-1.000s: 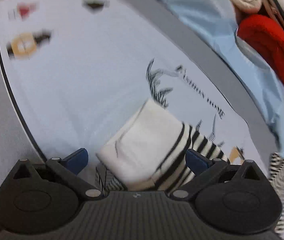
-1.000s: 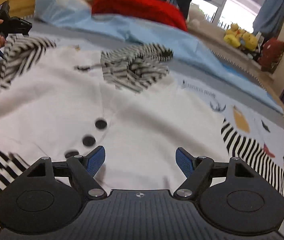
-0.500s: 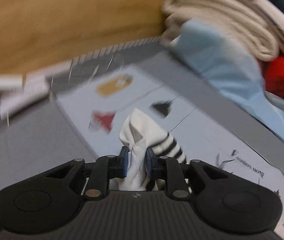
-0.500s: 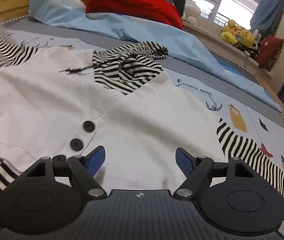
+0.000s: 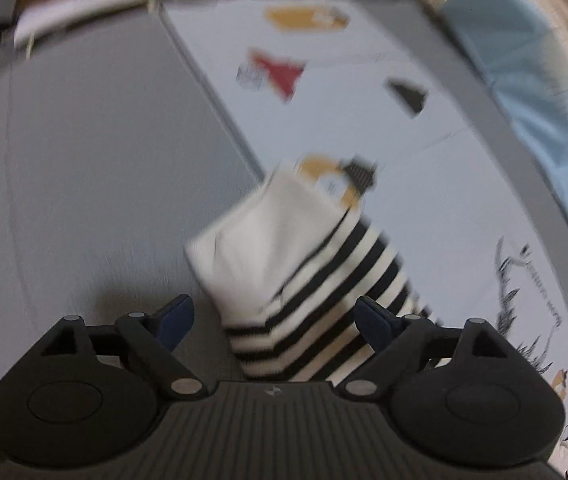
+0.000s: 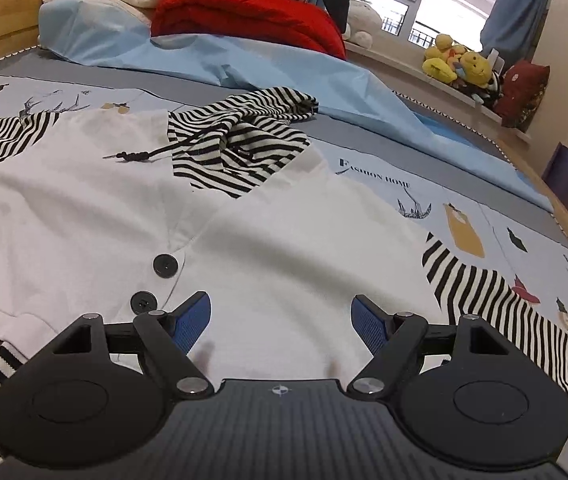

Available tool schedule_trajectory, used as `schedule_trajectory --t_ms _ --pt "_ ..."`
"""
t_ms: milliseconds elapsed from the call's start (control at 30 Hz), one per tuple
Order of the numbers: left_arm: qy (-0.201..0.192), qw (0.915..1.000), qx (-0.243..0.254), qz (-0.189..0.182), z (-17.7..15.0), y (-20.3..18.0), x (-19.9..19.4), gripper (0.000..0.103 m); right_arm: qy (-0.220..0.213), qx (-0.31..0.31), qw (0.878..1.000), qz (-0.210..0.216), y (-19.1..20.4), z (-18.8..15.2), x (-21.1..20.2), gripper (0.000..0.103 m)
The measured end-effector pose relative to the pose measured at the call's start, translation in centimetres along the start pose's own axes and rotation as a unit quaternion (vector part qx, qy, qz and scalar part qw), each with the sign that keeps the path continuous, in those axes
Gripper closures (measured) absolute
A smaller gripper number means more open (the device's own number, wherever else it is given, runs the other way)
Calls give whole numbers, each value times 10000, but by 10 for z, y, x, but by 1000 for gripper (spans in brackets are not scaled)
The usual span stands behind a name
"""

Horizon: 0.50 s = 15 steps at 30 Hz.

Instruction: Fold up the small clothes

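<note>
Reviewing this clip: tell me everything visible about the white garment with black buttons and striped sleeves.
The white soft-fabric child's top with black-and-white striped sleeves lies spread front-up on the printed pale blue bed cover. Two round black buttons show at its overlapping front. A crumpled striped hood with a dark drawstring sits at the neck. One striped sleeve lies extended sideways; in the left wrist view the other sleeve's white cuff lies between the open left gripper fingers, blurred.

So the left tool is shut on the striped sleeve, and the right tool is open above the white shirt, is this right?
Not quite. The left wrist view shows the left tool open, with the striped sleeve lying loose between its fingers. The right tool is indeed open above the white shirt.
</note>
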<state>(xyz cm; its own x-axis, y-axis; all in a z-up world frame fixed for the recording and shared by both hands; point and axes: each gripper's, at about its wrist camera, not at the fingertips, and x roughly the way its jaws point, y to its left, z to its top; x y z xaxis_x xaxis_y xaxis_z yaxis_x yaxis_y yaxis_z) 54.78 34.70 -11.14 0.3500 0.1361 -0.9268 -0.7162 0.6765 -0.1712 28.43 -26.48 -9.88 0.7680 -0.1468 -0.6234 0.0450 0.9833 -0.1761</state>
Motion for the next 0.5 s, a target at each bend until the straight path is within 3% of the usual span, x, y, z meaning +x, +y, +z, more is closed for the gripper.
schedule_trajectory --t_ms 67,100,133,200,300,433,500 --pt "57 9998 -176 31 -4 2 14 42 36 -45 10000 6 1 -2 1 24" --pt "-129 9995 -230 197 -7 0 12 56 56 -93 9999 -6 1 -2 2 24" --pt "-251 9995 -153 136 -7 -2 8 93 75 -153 9999 -29 2 -3 3 24" --pt "-199 9996 -111 -188 -3 -2 -4 93 92 -236 9996 -93 3 -4 5 24" --pt "-422 9991 44 -46 -1 11 -29 93 109 -190 9997 -71 1 -2 6 24" --pt "-24 9999 87 100 -1 37 -25 93 48 -51 10000 7 -1 2 3 24" --pt "-9 10000 -7 -18 -2 42 -25 93 35 -72 10000 16 -1 2 1 24"
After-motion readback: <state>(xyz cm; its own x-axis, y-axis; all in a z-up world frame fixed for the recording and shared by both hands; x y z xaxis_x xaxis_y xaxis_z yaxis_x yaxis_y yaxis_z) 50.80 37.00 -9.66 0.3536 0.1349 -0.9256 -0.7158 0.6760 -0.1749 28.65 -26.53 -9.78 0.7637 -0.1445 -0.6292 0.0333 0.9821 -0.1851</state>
